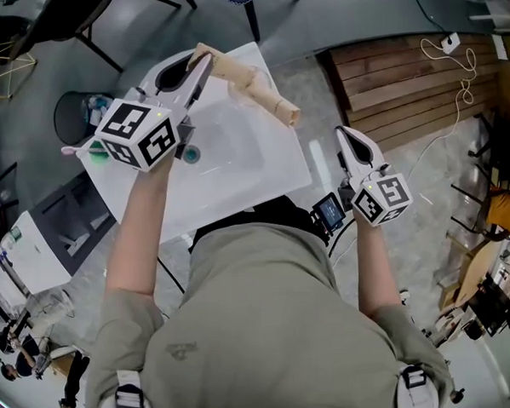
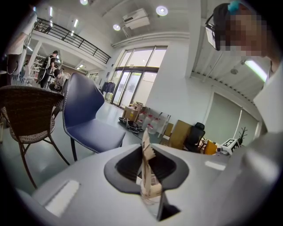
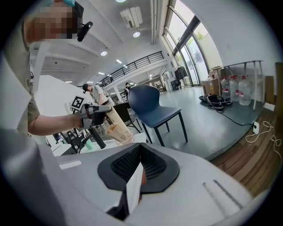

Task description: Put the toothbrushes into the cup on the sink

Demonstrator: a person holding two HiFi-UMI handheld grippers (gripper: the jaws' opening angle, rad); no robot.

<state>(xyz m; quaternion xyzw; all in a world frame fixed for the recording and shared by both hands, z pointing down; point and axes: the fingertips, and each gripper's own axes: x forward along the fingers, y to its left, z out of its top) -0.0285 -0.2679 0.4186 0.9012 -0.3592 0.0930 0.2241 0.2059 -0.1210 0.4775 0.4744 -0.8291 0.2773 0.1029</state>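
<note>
Right gripper (image 1: 351,147), nearest the body: jaws pressed together, nothing in them, hanging off the right edge of the white rectangular sink top (image 1: 262,169), not touching it. Left gripper (image 1: 198,70) is above the sink's back left corner, jaws narrowly apart and pinching one end of a long tan paper-wrapped pack (image 1: 262,92), which I take for the toothbrush. The pack runs from the jaws rightward along the sink's back edge, with its free end unsupported. The round grey drain (image 1: 190,154) sits in the basin just below the left gripper. At the sink's left edge is a small mint-green thing (image 1: 94,151), mostly hidden behind the left gripper's marker cube (image 1: 140,132), so it's only probably the cup. To do the step well, hold the pinch firm since the long pack can lever out, swing it left and tip it upright. Lower the free end inside the rim before letting go, and bring the right gripper over to steady a light cup. Beyond are a black round bin (image 1: 71,119) and a blue moulded chair (image 2: 86,119).
</note>
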